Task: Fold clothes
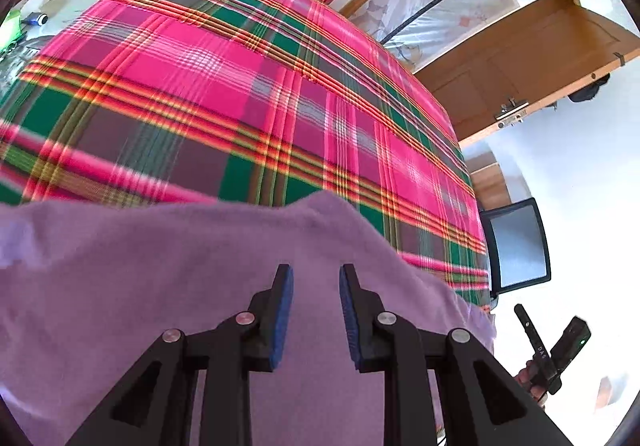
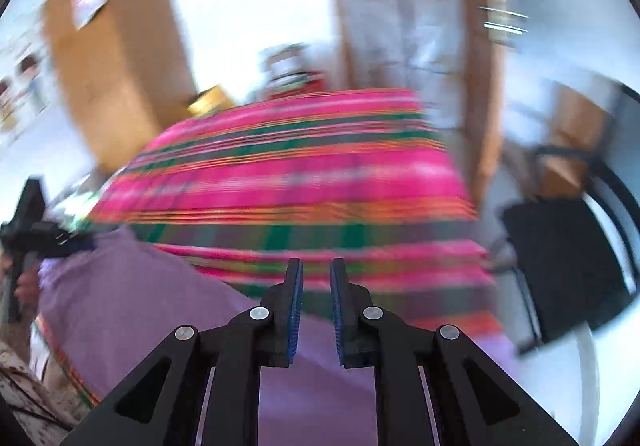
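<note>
My left gripper [image 1: 316,278] hangs parted and empty over the soft lilac cloth garment [image 1: 160,278] lying on the pink-and-green plaid bedcover [image 1: 240,86], while my right gripper [image 2: 316,274], blurred, gapes narrowly, empty, above the same garment [image 2: 132,294].

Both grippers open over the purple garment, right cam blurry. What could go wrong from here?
1. Neither the left gripper nor the right gripper holds the purple garment; a shallow pinch may catch the plaid bedcover underneath as well.
2. The right wrist view is motion-blurred, so a grasp aimed now could miss the garment's edge.
3. The garment lies at the near edge of the bed and may slide off if tugged.
</note>
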### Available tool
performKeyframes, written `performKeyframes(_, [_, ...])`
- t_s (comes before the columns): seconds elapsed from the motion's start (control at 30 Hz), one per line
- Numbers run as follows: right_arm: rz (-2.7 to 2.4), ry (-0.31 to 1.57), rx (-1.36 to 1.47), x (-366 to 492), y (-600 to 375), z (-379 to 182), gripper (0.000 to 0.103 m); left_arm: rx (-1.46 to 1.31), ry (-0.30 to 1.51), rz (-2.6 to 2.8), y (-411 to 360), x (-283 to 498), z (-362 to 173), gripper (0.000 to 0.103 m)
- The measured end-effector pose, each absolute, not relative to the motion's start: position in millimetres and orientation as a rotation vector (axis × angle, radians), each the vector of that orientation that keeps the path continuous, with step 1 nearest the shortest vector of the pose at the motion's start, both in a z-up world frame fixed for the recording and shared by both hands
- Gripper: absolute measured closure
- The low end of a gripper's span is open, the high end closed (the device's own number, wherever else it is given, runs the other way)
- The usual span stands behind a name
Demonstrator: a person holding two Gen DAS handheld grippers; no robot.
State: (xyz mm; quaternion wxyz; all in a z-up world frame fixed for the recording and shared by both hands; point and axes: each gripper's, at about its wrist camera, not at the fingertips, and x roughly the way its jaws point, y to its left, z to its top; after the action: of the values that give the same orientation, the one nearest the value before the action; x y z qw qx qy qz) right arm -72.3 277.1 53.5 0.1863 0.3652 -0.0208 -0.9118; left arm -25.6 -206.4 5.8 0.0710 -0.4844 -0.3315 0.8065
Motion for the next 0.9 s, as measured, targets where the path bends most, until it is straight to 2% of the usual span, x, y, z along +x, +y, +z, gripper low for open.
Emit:
performKeyframes(0.07, [-2.642, -0.119, 1.057, -52.5, 302.5, 48.8, 0.087, -1.457, -0.989, 2.424, -205.2, -16.2, 6.5, 0.079])
performKeyframes(0.13, [-2.671, -0.175, 1.065, -33.2, 315.0, 40.5, 0.077, -1.468, -0.99, 2.421, -204.5, -7.3, 4.2, 0.079])
performKeyframes(0.23, [-2.643, -0.173, 1.051, -12.8, 311.2, 28.1, 0.073, -1.484, -0.993, 2.418, -203.4, 6.0, 0.8, 0.079])
performKeyframes(0.4, [-2.658, -0.026, 1.083, 0.3, 293.9, 9.3, 0.073, -1.52, -1.007, 2.424, -206.1, 27.5, -6.1, 0.079])
performKeyframes(0.63, [-2.749, -0.052, 1.108, 24.8, 328.8, -11.2, 0.073, -1.563, -1.035, 2.438, -213.6, 55.4, -14.9, 0.079])
performKeyframes(0.73, [-2.779, -0.096, 1.119, 30.1, 341.3, -9.6, 0.073, -1.561, -1.053, 2.444, -218.6, 64.8, -15.9, 0.079])
performKeyframes(0.9, [-2.769, -0.035, 1.021, 35.8, 312.8, 10.8, 0.072, -1.548, -1.076, 2.479, -227.3, 81.2, -13.5, 0.079])
